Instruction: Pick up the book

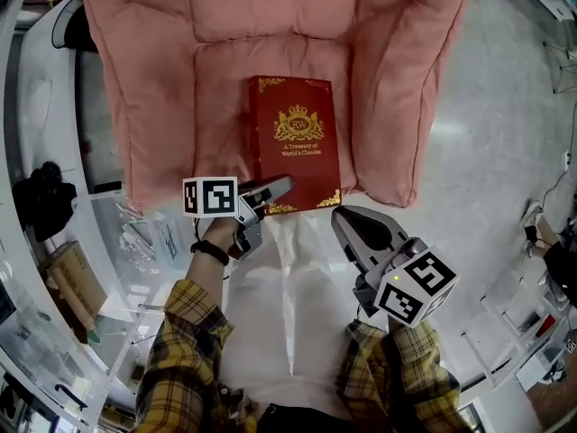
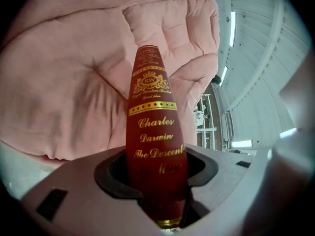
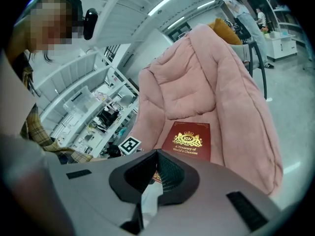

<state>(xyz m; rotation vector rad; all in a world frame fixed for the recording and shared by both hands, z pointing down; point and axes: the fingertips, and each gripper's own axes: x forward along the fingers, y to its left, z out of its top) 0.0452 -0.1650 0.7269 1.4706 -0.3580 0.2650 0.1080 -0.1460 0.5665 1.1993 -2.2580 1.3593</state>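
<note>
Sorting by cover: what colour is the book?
The book is dark red with gold print; head view.

The book (image 1: 296, 142) is a dark red hardcover with a gold crest, gold corner ornaments and the title "A Treasury of World's Classics". It lies cover up on the seat of a pink armchair (image 1: 270, 25). Its head end points to 12 o'clock and its spine is at 9 o'clock. The 7 o'clock corner is clamped in the left gripper (image 1: 281, 186).

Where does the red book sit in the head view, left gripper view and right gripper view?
Head view: red book centre, cover-up on the seat.
Left gripper view: red book centre, spine-on, between the left gripper's jaws.
Right gripper view: red book right of centre, above the jaws.
Shared landmark: the pink armchair around it in all three.
</note>
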